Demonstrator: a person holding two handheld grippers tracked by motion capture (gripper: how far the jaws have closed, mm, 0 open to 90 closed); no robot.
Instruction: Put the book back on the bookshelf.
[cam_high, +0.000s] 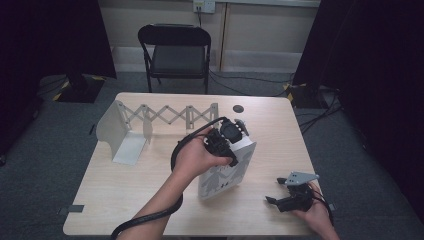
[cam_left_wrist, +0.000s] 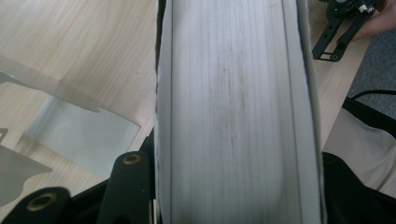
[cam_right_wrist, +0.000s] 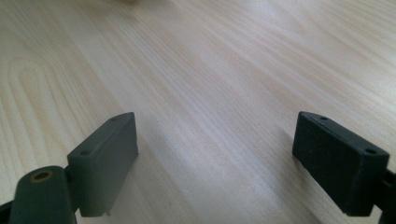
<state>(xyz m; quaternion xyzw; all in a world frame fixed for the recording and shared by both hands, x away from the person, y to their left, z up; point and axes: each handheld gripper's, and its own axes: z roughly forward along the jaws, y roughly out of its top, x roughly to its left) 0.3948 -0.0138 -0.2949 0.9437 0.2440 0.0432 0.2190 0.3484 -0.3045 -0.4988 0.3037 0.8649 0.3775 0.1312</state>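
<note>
A white book stands upright near the middle of the table, leaning a little. My left gripper comes down on its top edge and is shut on it. In the left gripper view the book's page edge runs between the two jaws. My right gripper rests low at the table's front right, held in a hand. Its jaws are open, with bare wood between them. The left gripper view also shows that right gripper beyond the book.
An extending metal book rack with a grey end plate stands at the back left; the plate lies left of the book. A small black disc sits near the far edge. A black folding chair stands behind the table.
</note>
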